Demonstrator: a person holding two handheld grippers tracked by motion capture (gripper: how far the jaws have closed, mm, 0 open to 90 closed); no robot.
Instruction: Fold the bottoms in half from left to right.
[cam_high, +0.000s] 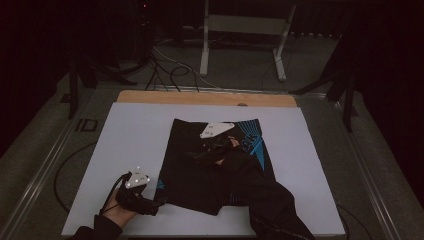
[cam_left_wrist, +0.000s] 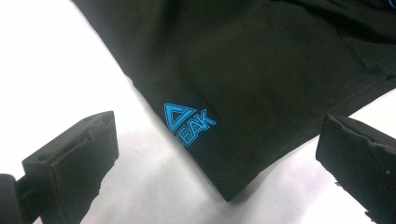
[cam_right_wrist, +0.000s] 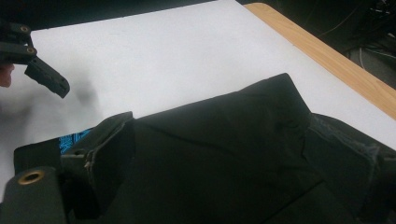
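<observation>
**Folding the shorts: gripping the near hem corner**

The left gripper (cam_high: 156, 204) sits at the near edge of the white mat (cam_high: 135, 130), at about 7 o'clock from the mat's centre. Its jaws stand wide apart, holding nothing. In the left gripper view the hem corner (cam_left_wrist: 227, 193) of the black shorts (cam_high: 210, 170) points down between the two jaws, short of both, and the blue logo (cam_left_wrist: 187, 123) lies just above that corner.

To grip well, advance the left gripper until the corner lies between the pads, then close on the fabric below the logo. Take both layers if they lie together; a bite on the very tip is likely to slip.

Farther out, at the mat's centre, the right gripper (cam_high: 212, 150) rests on the shorts. Whether its jaws are apart or together cannot be told; dark cloth and dark jaws merge. Keep it pressing there, so that the garment probably stays put as the corner lifts.

The shorts lie flat, centred, waistband toward 12 o'clock, near the wooden table edge (cam_high: 200, 98).
</observation>
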